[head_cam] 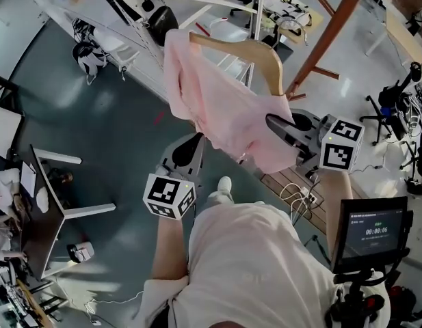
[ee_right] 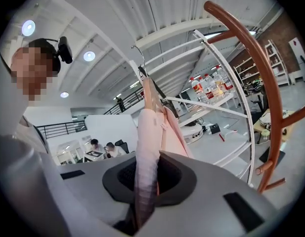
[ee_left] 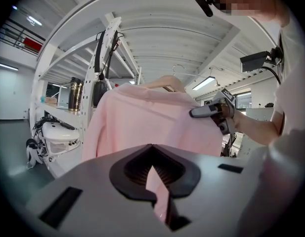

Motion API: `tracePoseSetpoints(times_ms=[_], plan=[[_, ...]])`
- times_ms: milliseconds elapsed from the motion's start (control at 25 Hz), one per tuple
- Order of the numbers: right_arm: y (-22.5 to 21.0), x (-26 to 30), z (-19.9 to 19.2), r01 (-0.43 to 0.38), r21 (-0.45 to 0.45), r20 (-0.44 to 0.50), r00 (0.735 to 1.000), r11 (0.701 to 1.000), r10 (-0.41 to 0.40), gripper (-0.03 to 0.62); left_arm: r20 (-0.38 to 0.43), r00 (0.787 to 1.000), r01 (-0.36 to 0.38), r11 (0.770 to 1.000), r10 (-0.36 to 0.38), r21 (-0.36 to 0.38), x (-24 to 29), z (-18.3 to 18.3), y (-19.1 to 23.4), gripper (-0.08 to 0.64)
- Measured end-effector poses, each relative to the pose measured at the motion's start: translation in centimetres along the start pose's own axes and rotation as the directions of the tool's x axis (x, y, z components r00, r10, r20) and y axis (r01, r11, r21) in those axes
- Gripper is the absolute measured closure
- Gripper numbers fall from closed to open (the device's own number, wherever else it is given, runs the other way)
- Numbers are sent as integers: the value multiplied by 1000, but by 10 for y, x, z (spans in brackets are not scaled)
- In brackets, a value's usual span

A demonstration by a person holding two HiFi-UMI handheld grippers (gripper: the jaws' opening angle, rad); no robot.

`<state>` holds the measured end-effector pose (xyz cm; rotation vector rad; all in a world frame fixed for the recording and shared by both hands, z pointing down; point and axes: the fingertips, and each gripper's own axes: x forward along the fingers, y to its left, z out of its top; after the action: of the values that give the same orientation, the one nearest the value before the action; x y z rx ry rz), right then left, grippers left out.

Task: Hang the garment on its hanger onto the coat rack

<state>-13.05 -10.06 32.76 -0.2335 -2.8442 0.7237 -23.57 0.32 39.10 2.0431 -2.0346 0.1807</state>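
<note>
L claw [head_cam: 194, 144] closed, pinching low hem of pink garment [head_cam: 217, 108]. R claw [head_cam: 278, 124] closed on garment's r. edge, cloth running up from between jaws. Garment draped on wooden hanger [head_cam: 262, 53], above both claws. Brown coat rack [head_cam: 328, 38] beyond, to r., apart from hanger.

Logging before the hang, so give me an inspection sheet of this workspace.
Surface: grey-green glossy floor.
Job's things: pink cloth garment draped on pale wooden hanger; red-brown wooden coat rack beside, hook not on it.
Clutter: white metal shelving holding bottles.
Grippers: left gripper and right gripper both shut on garment.
Cables: white cords looped on floor.
Surroundings: people seated at desk; black screen.
</note>
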Motion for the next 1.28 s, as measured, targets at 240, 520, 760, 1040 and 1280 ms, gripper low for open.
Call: tracePoseSetpoints(times_ms=[240,520,760,1040,1280], plan=[[-4,-3,12,54,75,72,996,996,-59,565,4,1000,2,1000,-2,-7,-1,-1,4,552],[-13,-3,30,164,107,162,970,981,-180,565,1,999,33,999,-33,-3,7,-2,1,552],[-27,-1,48,298,106,224,922,949,-315,565,-5,998,64,998,-64,11,10,0,-6,552],[-52,21,74,381,133,273,873,915,-403,565,-15,996,93,995,-93,24,14,3,6,552],[-78,38,98,423,196,335,819,885,-466,565,-26,992,127,990,-125,54,13,3,21,552]])
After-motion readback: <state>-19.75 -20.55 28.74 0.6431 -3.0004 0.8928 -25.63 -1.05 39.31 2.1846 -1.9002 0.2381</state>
